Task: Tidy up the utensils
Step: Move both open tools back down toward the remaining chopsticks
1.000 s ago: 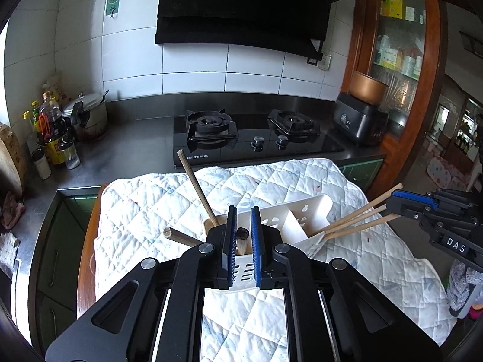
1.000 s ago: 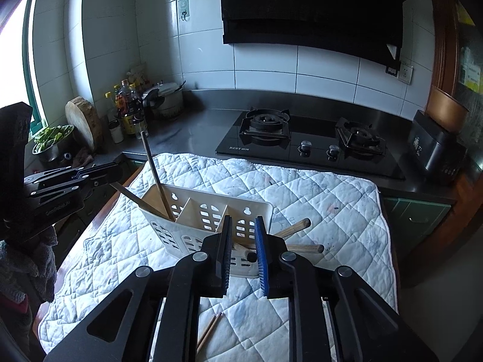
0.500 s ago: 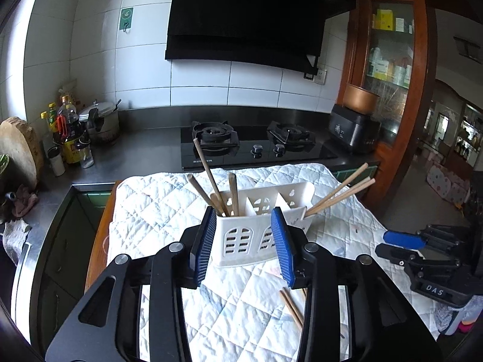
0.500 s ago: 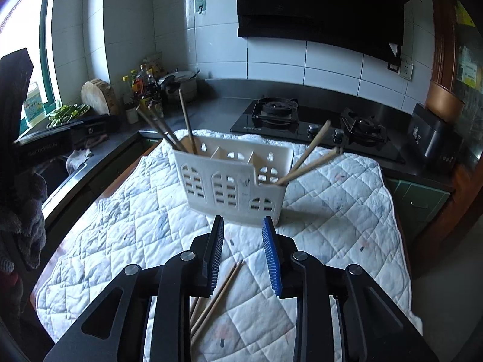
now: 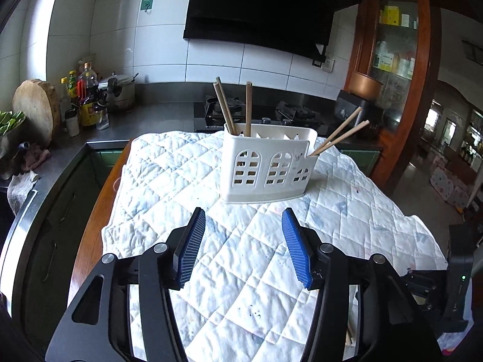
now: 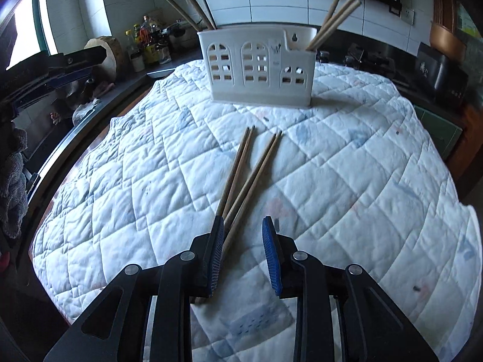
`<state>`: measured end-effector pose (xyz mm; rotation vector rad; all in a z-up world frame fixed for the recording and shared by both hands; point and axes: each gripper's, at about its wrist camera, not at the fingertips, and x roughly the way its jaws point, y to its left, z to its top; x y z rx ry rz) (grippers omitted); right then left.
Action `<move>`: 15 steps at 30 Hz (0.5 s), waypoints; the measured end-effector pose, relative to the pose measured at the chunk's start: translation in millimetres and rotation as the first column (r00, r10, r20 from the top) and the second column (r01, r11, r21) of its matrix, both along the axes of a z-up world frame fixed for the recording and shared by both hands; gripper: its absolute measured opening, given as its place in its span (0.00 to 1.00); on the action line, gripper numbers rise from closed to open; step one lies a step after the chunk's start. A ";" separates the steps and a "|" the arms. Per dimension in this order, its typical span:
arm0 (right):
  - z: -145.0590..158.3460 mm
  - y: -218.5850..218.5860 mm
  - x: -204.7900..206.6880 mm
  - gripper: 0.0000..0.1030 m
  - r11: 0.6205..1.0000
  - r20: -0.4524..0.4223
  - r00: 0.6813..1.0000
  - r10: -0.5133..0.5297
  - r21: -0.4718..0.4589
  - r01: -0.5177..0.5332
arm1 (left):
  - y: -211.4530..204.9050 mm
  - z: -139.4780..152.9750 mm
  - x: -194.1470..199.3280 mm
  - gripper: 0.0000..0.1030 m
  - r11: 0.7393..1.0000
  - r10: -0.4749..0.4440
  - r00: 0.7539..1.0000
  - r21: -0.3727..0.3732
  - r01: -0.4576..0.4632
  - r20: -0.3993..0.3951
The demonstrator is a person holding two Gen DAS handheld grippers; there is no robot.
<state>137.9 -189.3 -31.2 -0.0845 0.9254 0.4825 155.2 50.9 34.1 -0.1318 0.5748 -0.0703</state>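
A white slotted utensil caddy stands upright on the quilted cloth. Wooden chopsticks lean out of its left end and out of its right end. Several loose chopsticks lie on the cloth in front of it. My right gripper is open just over their near ends, which run along its left finger. My left gripper hovers short of the caddy, its jaws opening with nothing between them.
A black gas hob sits behind the table. On the counter to the left stand bottles, a pot and a round chopping board. A wooden cabinet is at the right. The table's wooden edge shows on the left.
Both grippers have drawn back from the caddy and come lower. The left jaws went from shut to wide apart. The right jaws opened a little and now sit over the loose chopsticks.
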 end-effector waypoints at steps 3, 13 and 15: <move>-14.3 -0.3 -7.3 0.26 0.999 -0.043 0.999 -0.021 0.025 0.022 | 2.3 -10.7 -8.3 0.53 1.000 0.012 1.000 -0.006 -0.012 -0.012; -22.2 1.3 -6.1 0.19 0.993 -0.097 0.992 -0.076 0.086 0.084 | 12.7 -33.3 -20.6 0.54 0.997 0.031 0.998 -0.073 -0.035 -0.054; -23.3 3.4 -5.2 0.17 0.993 -0.099 0.992 -0.079 0.079 0.087 | 14.3 -36.4 -21.4 0.54 0.996 0.034 0.998 -0.082 -0.039 -0.060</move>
